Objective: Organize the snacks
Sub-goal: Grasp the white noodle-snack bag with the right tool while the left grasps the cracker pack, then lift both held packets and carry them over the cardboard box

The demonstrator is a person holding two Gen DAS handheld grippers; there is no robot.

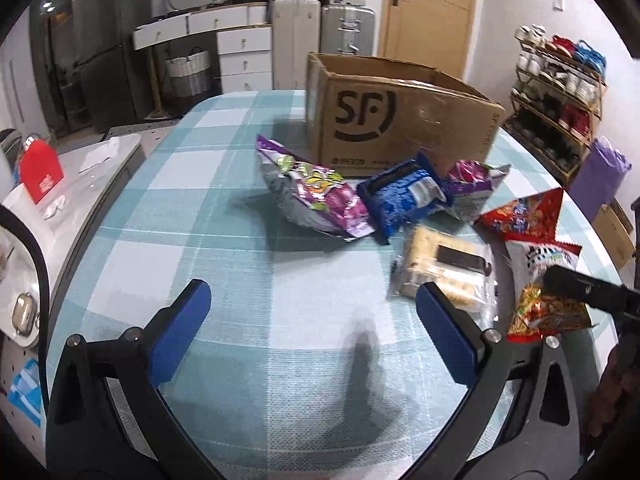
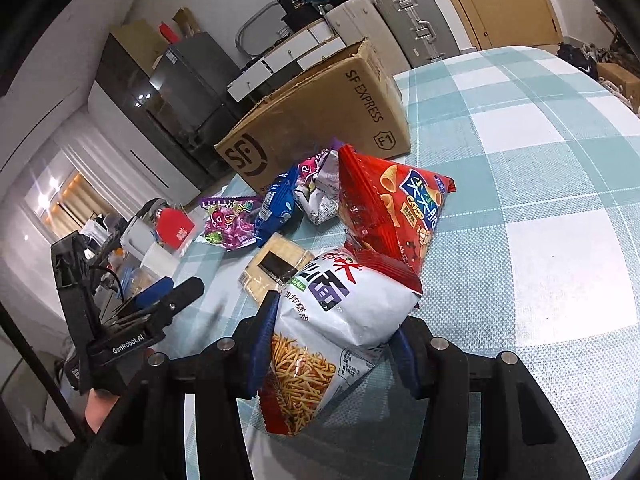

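My right gripper (image 2: 334,334) is shut on a white bag of fried noodle sticks (image 2: 320,332), its blue pads squeezing the bag's sides. The same white bag (image 1: 540,280) shows at the right of the left wrist view. My left gripper (image 1: 314,320) is open over bare tablecloth, nothing between its fingers. Behind it lie a purple candy bag (image 1: 316,196), a blue cookie pack (image 1: 404,196), a second purple bag (image 1: 472,188), a red crisp bag (image 1: 524,216) and a clear pack of wafers (image 1: 444,272). An open SF cardboard box (image 1: 392,120) stands at the back.
The table (image 1: 224,240) wears a teal and white check cloth. A side counter with a red box (image 1: 40,176) is to the left. A shoe rack (image 1: 560,100) and a purple bag (image 1: 600,176) stand at the right. Suitcases and drawers line the back wall.
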